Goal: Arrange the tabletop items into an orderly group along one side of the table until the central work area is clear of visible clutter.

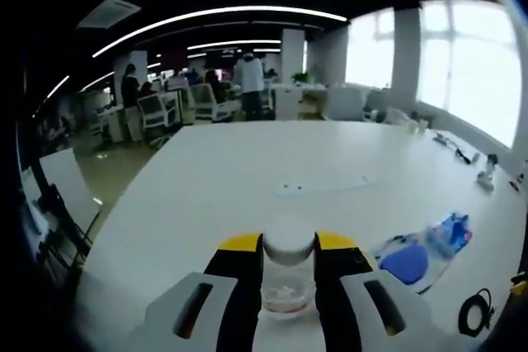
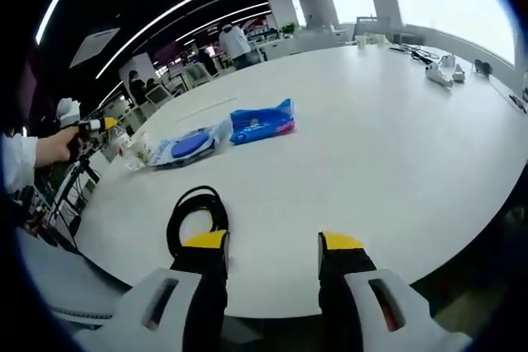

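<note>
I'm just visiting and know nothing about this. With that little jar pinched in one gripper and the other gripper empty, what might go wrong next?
1. The left gripper holds the clear jar by its smooth sides; it might slip or tip when set down.
2. The black cable coil lies near the table's edge, just ahead of the open right gripper; a nudge could push it off.
3. The blue packet and the clear bag lie touching, so grabbing one may drag the other.

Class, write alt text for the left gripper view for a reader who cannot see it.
The left gripper holds a small clear jar with a white lid between its yellow-tipped jaws, above a large white table. To the right lie a blue packet, a clear bag and a coiled black cable.
</note>
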Demonstrator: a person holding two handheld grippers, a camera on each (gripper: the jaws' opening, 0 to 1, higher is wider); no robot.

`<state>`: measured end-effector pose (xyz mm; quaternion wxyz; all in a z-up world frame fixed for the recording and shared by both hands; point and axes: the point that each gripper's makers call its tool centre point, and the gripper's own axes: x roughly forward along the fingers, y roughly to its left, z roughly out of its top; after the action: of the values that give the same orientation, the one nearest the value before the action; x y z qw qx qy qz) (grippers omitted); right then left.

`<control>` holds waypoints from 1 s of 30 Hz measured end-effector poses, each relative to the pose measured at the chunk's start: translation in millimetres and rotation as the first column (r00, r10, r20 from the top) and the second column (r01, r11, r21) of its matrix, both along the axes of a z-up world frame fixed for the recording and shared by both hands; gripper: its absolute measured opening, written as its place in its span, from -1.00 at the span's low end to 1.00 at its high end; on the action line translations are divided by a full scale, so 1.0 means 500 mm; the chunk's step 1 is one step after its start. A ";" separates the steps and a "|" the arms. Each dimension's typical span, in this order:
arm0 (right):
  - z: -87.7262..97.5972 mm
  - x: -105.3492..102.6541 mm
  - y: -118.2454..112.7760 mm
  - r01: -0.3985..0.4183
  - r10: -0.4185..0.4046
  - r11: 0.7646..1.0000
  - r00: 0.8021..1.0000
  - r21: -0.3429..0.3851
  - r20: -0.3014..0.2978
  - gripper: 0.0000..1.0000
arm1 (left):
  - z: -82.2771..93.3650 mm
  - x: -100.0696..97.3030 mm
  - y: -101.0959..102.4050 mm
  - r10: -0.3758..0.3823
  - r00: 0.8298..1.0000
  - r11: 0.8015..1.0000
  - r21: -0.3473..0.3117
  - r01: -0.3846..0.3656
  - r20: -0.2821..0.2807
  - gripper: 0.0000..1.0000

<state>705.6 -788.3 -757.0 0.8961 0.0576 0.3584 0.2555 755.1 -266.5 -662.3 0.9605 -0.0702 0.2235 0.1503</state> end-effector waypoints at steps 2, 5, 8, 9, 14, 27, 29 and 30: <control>0.000 -0.001 -0.004 0.002 -0.002 1.000 1.000 -0.001 0.000 -0.20 | -0.006 -0.003 -0.007 -0.001 1.000 1.000 0.000 0.001 -0.008 -0.60; -0.001 0.000 -0.013 0.009 -0.009 1.000 1.000 0.000 -0.001 -0.20 | -0.009 -0.004 -0.004 0.013 1.000 1.000 0.002 -0.013 -0.006 -0.59; -0.002 0.001 -0.020 0.014 -0.014 1.000 1.000 -0.002 0.000 -0.20 | -0.011 -0.002 -0.001 0.034 0.999 0.999 -0.031 -0.034 0.001 -0.54; -0.002 0.001 -0.022 0.017 -0.017 1.000 1.000 -0.002 -0.001 -0.20 | -0.010 -0.001 -0.002 0.035 0.999 0.999 -0.037 -0.035 0.007 -0.47; -0.006 -0.002 -0.021 0.015 -0.014 1.000 1.000 0.011 -0.011 -0.23 | 0.011 0.004 -0.012 0.013 0.999 1.000 -0.015 -0.012 0.031 -0.06; -0.003 0.007 -0.008 0.015 -0.014 0.999 1.000 0.035 -0.012 0.01 | -0.001 -0.023 -0.031 -0.011 1.000 0.984 -0.178 0.010 -0.006 0.94; -0.001 0.009 -0.006 0.012 -0.011 0.999 1.000 0.040 -0.013 0.02 | 0.001 -0.030 -0.035 -0.018 1.000 0.984 -0.179 0.016 -0.006 0.94; 0.000 0.009 -0.006 0.010 -0.009 0.999 1.000 0.040 -0.013 0.02 | 0.000 -0.035 -0.036 -0.023 1.000 0.985 -0.170 0.020 -0.014 0.94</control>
<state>709.9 -791.3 -757.2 0.8936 0.0789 0.3587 0.2579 737.5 -284.3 -662.1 0.9508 -0.1480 0.2438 0.1209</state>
